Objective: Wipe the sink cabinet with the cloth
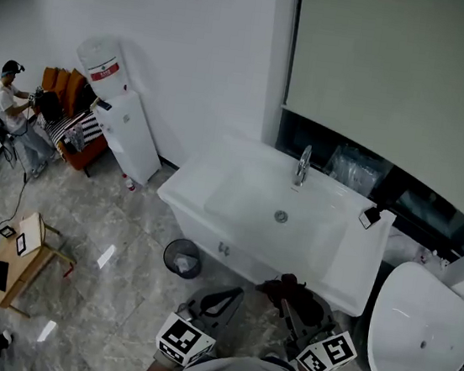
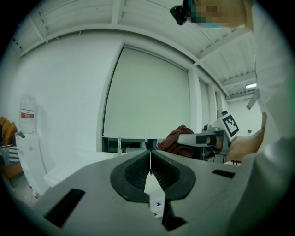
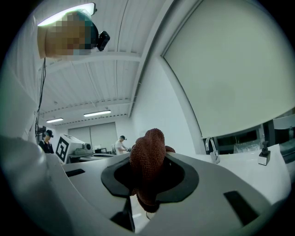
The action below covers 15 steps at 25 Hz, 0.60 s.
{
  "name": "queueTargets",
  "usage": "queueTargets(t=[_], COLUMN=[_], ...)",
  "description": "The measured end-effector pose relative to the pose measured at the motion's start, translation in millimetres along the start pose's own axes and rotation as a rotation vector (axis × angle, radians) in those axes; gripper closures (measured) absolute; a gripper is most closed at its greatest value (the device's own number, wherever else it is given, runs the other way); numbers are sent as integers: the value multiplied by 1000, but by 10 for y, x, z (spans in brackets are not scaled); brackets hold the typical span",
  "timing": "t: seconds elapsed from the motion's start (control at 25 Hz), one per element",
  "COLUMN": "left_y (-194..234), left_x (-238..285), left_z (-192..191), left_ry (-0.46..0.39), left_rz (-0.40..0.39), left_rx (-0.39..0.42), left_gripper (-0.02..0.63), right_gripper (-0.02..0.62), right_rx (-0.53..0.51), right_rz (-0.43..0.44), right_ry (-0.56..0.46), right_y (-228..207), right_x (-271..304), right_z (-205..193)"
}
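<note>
- I can read no word, number or brand anywhere.
- The water dispenser (image 1: pixel 120 123) carries a red label (image 1: pixel 104 71), its print too small to read.
- The cubes on my left claw (image 1: pixel 235 293) and right claw (image 1: pixel 287 291) show only black-and-white square patterns.

The cloth (image 3: pixel 148 170) you held was a rough, matt brown weave. Your left gripper (image 2: pixel 150 152) had fingers (image 2: pixel 92 184) that looked like smooth matt grey plastic, with ribbed black pads (image 2: pixel 137 171). The sink (image 1: pixel 215 188) was glossy white, its faucet (image 1: pixel 302 166) shiny metal, the floor (image 1: pixel 116 292) polished stone-look tile.
</note>
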<state>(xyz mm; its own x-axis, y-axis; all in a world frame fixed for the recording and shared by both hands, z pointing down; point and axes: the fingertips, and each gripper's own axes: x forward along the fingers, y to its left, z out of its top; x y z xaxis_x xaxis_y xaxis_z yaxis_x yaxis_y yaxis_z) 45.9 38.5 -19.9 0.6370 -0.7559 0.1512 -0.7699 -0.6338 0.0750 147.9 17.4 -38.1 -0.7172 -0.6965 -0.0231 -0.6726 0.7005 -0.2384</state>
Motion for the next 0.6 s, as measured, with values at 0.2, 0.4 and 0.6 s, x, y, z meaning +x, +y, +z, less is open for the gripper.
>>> queueTargets(t=[0.2,0.4,0.6], left_y=[23,11,-23], left_x=[-94,-180,-294], left_z=[-30,-61,-149], left_ry=[0,-4,-8], left_rz=[28,60,96], left_rx=[-5,-25,-34], left_gripper=[594,594,594], right_gripper=[499,499,499], right_rx=[18,41,57], right_rz=[9,26,37], right_ry=[13,20,9], right_y=[7,1,48], right_x=[10,6,-37], right_z=[-61,-94,-132])
